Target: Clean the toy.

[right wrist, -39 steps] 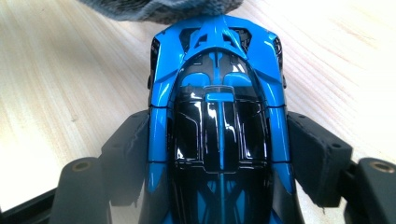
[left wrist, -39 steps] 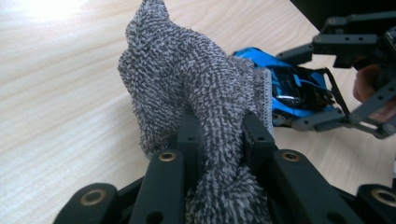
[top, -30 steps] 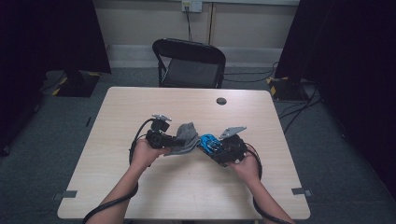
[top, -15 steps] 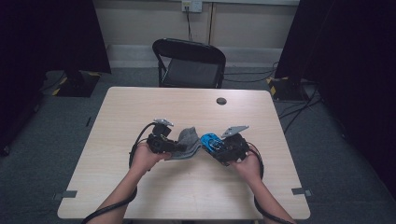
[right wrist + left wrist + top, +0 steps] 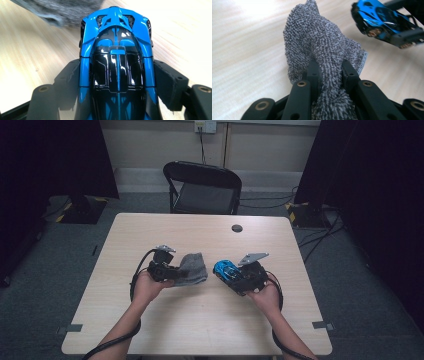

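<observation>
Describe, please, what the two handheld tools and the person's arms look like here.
Both the left tool and the right tool are black, each topped by a grey three-cornered plate and trailing a looping black cable. Their jaws are matt black bars with round brass-coloured pivot rivets. The forearms are bare, with no sleeves visible.

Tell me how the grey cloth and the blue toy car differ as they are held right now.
The grey cloth is soft, fuzzy and bunched; the blue toy car is hard, glossy and keeps its shape. The cloth is speckled grey, the car bright blue with black. The left gripper pinches a fold of the cloth; the right gripper clamps the car across its sides. Both are gripped over the wooden table, close together.
</observation>
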`<move>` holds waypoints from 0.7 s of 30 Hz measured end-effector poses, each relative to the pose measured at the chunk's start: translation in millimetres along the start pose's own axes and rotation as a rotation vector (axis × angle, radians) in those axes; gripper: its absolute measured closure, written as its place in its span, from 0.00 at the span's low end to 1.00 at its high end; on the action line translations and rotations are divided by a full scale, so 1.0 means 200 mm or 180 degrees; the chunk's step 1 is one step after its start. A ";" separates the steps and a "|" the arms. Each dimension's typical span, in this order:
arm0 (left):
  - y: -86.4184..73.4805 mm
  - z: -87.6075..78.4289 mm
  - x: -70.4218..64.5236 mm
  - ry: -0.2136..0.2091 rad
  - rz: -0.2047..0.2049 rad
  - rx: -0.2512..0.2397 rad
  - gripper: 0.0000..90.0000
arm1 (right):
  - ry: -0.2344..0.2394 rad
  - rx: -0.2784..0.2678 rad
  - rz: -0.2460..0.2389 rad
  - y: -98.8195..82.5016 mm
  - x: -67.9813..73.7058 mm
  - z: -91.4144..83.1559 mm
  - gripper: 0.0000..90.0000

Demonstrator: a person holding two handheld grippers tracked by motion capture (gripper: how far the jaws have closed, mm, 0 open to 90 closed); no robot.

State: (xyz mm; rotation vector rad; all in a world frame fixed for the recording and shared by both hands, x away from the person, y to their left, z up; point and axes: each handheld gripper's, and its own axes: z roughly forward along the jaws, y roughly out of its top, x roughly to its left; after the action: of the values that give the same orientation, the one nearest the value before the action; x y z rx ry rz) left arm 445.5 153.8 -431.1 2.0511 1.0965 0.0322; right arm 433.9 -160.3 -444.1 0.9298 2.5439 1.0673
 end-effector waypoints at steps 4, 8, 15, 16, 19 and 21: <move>0.02 0.08 -0.05 -0.0130 -0.0005 -0.0022 0.82 | 0.0026 -0.0056 -0.0001 0.01 0.01 -0.01 0.32; 0.03 0.15 -0.10 -0.0269 0.0024 0.0003 0.82 | 0.0034 -0.0065 -0.0007 0.01 0.01 -0.02 0.32; 0.03 0.20 -0.15 -0.0484 0.0070 0.0023 0.82 | 0.0022 -0.0073 0.0030 0.00 0.00 -0.03 0.32; 0.03 0.20 -0.15 -0.0503 0.0051 0.0018 0.82 | 0.0035 -0.0070 0.0044 0.00 -0.01 -0.03 0.32; 0.02 0.21 -0.14 -0.0531 0.0016 0.0021 0.82 | 0.0044 -0.0076 0.0066 0.00 -0.01 -0.03 0.32; 0.01 0.22 -0.14 -0.0572 -0.0024 0.0009 0.82 | 0.0051 -0.0080 0.0061 0.00 -0.01 -0.03 0.32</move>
State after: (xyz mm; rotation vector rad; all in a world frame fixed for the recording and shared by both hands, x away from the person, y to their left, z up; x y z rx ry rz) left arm 446.0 105.6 -451.1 2.0092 0.9929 -0.1547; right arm 432.8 -163.9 -440.1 0.9449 2.5334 1.1140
